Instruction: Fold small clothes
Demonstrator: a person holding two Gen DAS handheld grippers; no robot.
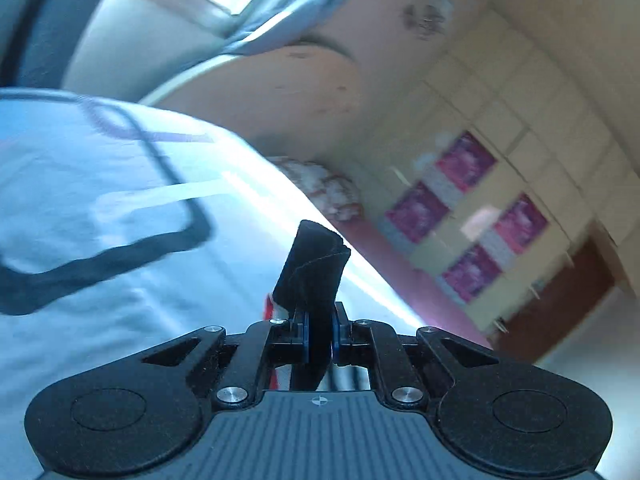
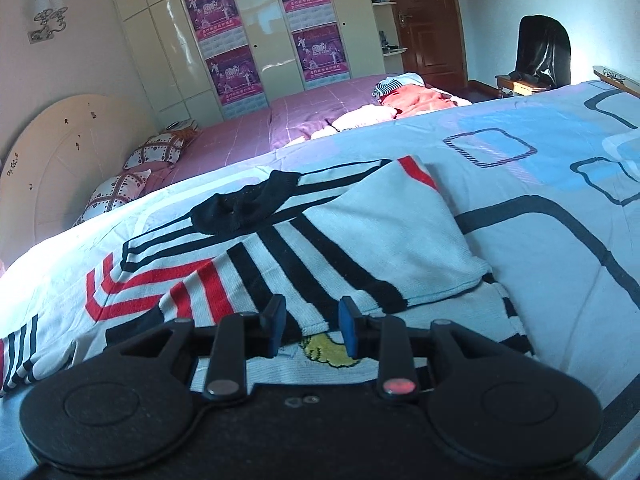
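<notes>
Left tongs (image 1: pixel 320 336) pinch dark cloth (image 1: pixel 314 268) (blurred); right tongs (image 2: pixel 312 326) stand spread over the striped sweater (image 2: pixel 360 248) on the bed (image 2: pixel 540 240).

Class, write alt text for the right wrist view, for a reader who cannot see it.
The right gripper, jaws apart, hovers over a white knitted sweater with black and red stripes, partly folded on a pale blue patterned bedsheet. Behind lie a purple bed and a wardrobe with posters.
</notes>
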